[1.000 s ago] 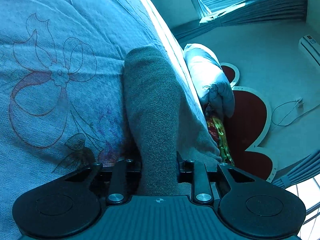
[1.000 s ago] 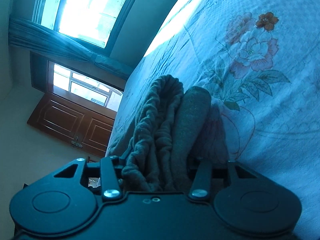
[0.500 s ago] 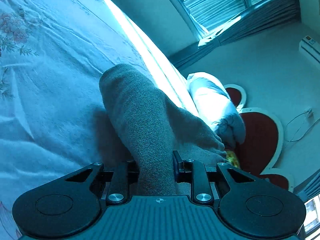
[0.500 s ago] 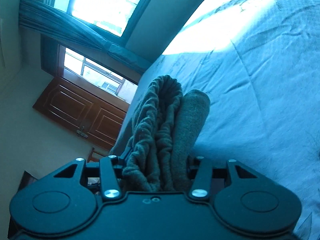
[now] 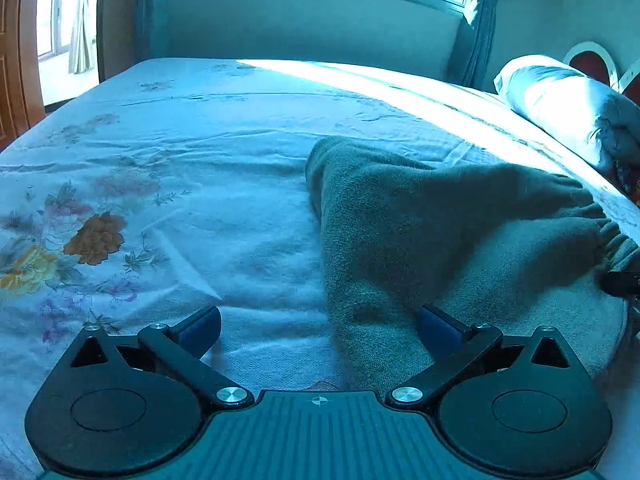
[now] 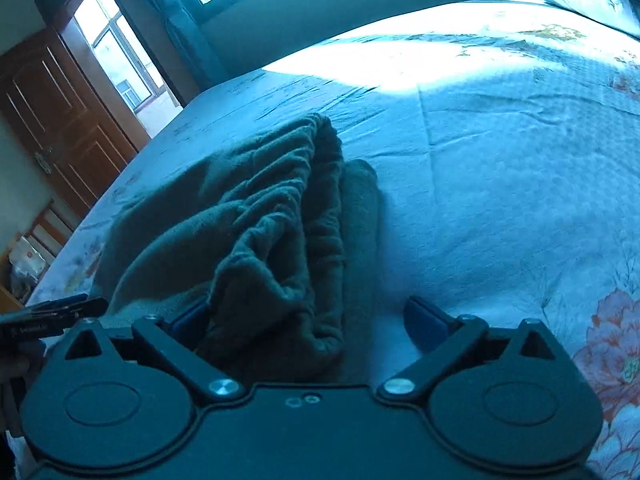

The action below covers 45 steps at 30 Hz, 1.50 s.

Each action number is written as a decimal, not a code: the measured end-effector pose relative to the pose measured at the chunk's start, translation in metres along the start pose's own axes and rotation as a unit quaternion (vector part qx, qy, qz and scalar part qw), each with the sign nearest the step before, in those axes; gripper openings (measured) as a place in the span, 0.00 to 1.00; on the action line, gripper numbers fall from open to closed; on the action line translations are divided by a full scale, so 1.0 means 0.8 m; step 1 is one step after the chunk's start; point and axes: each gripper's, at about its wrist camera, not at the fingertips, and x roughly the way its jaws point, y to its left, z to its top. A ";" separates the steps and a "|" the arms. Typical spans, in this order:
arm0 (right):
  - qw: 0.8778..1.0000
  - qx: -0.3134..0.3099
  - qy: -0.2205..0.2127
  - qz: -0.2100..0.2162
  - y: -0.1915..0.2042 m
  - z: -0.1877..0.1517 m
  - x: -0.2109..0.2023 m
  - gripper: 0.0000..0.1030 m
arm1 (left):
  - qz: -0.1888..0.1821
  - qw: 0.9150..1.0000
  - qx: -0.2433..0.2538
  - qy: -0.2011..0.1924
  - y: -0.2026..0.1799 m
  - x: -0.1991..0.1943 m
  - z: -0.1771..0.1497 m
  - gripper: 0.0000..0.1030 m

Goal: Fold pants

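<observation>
A pair of grey-green fleece pants (image 5: 440, 232) lies folded in a soft bundle on a bed (image 5: 200, 152) covered by a pale floral sheet, with a pillow (image 5: 560, 100) at the far right. The left gripper (image 5: 320, 326) has just been opening; its fingers (image 5: 200, 326) stand wide apart, one over bare sheet and one over the cloth, pressing on nothing. The right gripper (image 6: 310, 320) has also just been opening, its fingers (image 6: 426, 322) spread either side of the gathered elastic waistband (image 6: 320, 200) without clamping it. The fold looks laid down and released. To finish well, both grippers probably should draw straight back without snagging the fleece, then flatten the rumpled waistband end.
</observation>
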 end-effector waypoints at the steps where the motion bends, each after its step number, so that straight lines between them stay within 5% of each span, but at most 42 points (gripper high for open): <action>1: 1.000 0.001 -0.001 -0.014 0.005 -0.002 -0.003 0.94 | 0.003 1.000 -0.014 0.003 0.004 -0.002 -0.002 1.00; 7: 0.998 -0.019 -0.050 -0.013 0.051 0.011 -0.062 0.94 | 0.031 1.000 0.002 -0.003 -0.011 -0.040 0.008 1.00; 14: 0.995 -0.055 -0.079 0.011 0.111 -0.007 -0.167 0.94 | 0.025 0.999 0.019 -0.031 -0.051 -0.141 -0.009 1.00; 18: 0.992 -0.066 -0.107 0.005 0.139 -0.046 -0.251 0.94 | 0.011 0.999 0.003 -0.051 -0.074 -0.226 -0.046 1.00; 25: 0.983 -0.082 -0.157 -0.041 0.162 -0.125 -0.365 0.94 | 0.043 0.993 -0.012 -0.110 -0.097 -0.364 -0.132 1.00; 33: 0.982 -0.072 -0.170 -0.033 0.179 -0.166 -0.422 0.94 | 0.034 0.989 -0.024 -0.141 -0.120 -0.479 -0.172 1.00; 45: 0.970 -0.139 -0.189 -0.060 0.245 -0.202 -0.469 0.94 | 0.034 0.980 0.042 -0.190 -0.168 -0.587 -0.208 1.00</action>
